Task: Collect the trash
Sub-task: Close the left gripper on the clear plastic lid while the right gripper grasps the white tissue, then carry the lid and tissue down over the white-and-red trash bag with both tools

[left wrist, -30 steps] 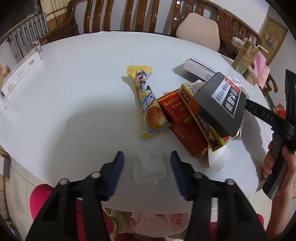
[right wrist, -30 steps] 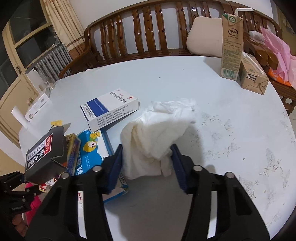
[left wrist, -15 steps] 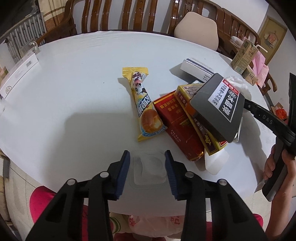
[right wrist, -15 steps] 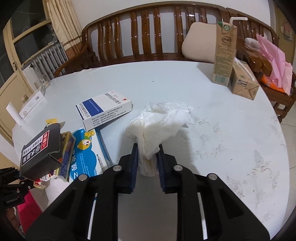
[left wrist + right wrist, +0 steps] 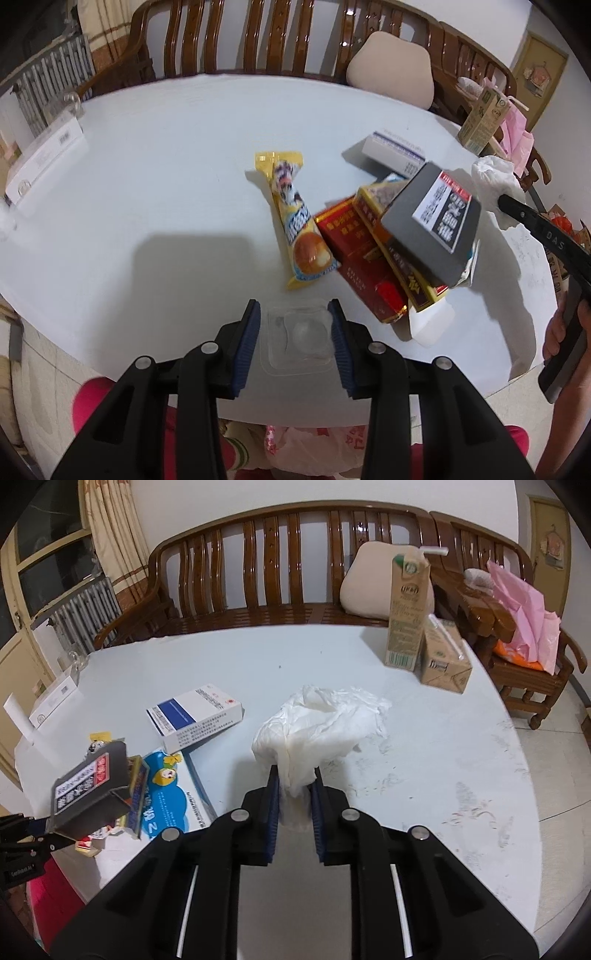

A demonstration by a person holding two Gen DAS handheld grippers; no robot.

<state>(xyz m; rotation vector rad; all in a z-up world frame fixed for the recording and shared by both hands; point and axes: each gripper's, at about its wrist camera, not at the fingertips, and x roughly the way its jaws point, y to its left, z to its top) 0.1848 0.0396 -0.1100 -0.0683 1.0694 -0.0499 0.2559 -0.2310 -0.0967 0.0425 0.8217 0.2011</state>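
Observation:
My left gripper (image 5: 294, 334) is shut on a clear plastic blister tray (image 5: 295, 336) at the near edge of the white round table (image 5: 147, 184). My right gripper (image 5: 294, 792) is shut on a crumpled white tissue (image 5: 317, 727) and holds it just above the table; the tissue also shows in the left wrist view (image 5: 495, 173). A yellow snack wrapper (image 5: 295, 225), a red box (image 5: 362, 254), a yellow box (image 5: 399, 266) and a dark grey box (image 5: 432, 218) lie piled on the table.
A blue-and-white medicine box (image 5: 195, 716) and a blue cartoon packet (image 5: 173, 801) lie left of the tissue. Two milk cartons (image 5: 410, 609) stand at the far right. A white box (image 5: 40, 162) sits at the left edge. A wooden bench (image 5: 295, 565) stands behind. A plastic bag (image 5: 314, 446) hangs below the table edge.
Both grippers closed from open: the left on the clear blister tray, the right on the white tissue, which it has lifted and bunched up.

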